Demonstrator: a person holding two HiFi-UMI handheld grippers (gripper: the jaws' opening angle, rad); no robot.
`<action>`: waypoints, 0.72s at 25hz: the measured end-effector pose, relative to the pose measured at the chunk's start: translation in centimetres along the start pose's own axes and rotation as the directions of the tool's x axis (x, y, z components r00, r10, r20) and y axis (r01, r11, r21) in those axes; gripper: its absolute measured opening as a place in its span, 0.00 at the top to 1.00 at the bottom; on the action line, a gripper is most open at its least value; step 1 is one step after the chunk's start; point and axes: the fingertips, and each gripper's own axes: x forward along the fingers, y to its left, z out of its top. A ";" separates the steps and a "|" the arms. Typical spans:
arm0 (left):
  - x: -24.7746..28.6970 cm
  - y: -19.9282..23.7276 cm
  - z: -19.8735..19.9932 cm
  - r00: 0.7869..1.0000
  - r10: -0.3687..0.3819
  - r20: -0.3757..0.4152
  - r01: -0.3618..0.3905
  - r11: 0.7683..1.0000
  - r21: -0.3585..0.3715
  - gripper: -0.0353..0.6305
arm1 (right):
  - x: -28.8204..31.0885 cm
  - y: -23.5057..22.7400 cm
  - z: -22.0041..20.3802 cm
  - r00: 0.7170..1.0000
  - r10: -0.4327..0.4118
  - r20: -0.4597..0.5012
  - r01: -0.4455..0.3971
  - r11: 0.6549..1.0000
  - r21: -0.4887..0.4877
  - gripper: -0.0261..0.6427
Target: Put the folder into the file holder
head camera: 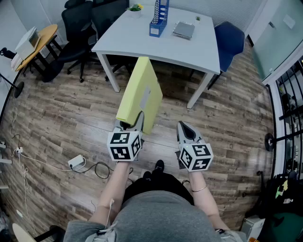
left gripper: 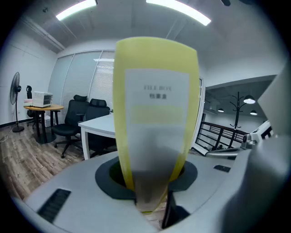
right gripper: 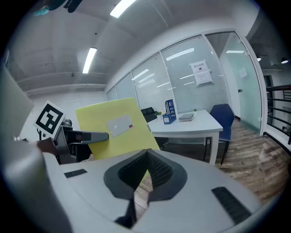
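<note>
My left gripper (head camera: 133, 121) is shut on the near end of a yellow box folder (head camera: 140, 93), which stands up and leans away toward the table. In the left gripper view the folder's spine (left gripper: 157, 113) with its white label fills the middle, clamped between the jaws. My right gripper (head camera: 185, 130) hangs to the right of the folder, shut and empty, its tips meeting (right gripper: 144, 179). From the right gripper view the folder (right gripper: 116, 127) shows at left. The blue file holder (head camera: 159, 19) stands on the far white table (head camera: 199, 49).
A grey notebook (head camera: 184, 30) and a small plant (head camera: 136, 8) lie on the table. A blue chair (head camera: 229, 42) stands at its right, black office chairs (head camera: 78, 23) at its left. A power strip with cable (head camera: 76, 162) lies on the wooden floor.
</note>
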 end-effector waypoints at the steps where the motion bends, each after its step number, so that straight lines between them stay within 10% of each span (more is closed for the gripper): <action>1: 0.6 0.0 0.3 1.000 0.001 0.003 -0.001 1.000 0.000 0.71 | 0.5 -0.5 0.4 1.000 0.002 0.007 -0.002 1.000 -0.001 0.96; 18: 5.6 1.6 5.9 0.997 0.038 0.069 -0.035 0.999 -0.031 0.71 | 4.9 -4.6 3.7 0.998 0.065 0.021 -0.066 0.997 0.050 0.95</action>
